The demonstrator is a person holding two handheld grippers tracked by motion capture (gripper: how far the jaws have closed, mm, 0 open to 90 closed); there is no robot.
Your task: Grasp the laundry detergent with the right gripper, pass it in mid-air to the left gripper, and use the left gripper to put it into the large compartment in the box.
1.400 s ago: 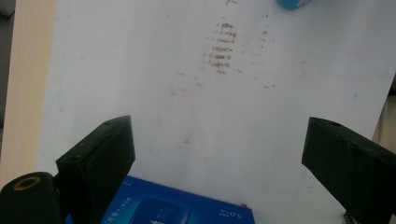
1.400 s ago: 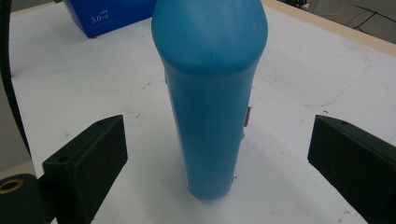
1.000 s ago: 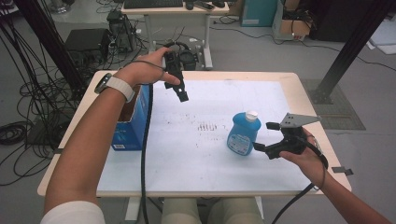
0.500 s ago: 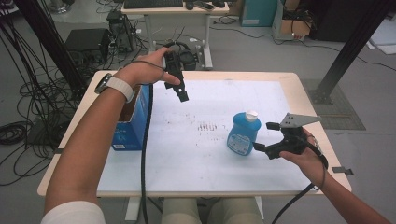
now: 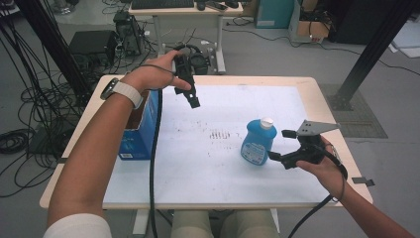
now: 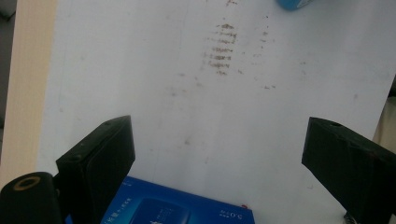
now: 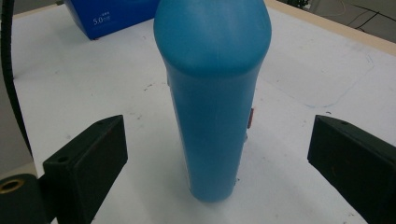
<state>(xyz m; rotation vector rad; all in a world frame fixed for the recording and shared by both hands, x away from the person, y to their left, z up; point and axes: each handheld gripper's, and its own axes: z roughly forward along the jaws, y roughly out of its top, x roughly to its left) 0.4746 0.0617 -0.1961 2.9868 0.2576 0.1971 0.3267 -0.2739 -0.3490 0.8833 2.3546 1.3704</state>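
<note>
While the blue bottle [image 5: 256,143] stands upright on the white table sheet [image 5: 223,168], it reads as smooth matte plastic, rounded shoulders narrowing to a white cap in the high view, flat-sided and tall in the right gripper view [image 7: 212,93], with a pale label on its front. Sheet is thin, white and smudged, with a patch of brown streaks [image 5: 219,134] just left of the bottle; the light wooden table edge [image 5: 317,99] shows beyond the bottle on the far and right sides. Blue cardboard box [image 5: 141,134], open-topped and rectangular with printed sides, sits well left of the bottle near the table's left edge; its corner shows in the left gripper view [image 6: 163,210]. Black cable [image 5: 154,163] hangs from the left gripper down across the sheet, left of the bottle. Nothing sits between the bottle and the right gripper [image 5: 285,148], which is held level just right of the bottle, jaws spread wide, with the bottle's body standing in the gap and neither pad touching it in the right gripper view. Grey three-cornered plate rides on top. Left gripper [image 5: 193,101] hangs above the sheet, far-left of the bottle, jaws wide apart, gripping nothing, the box just under it.
</note>
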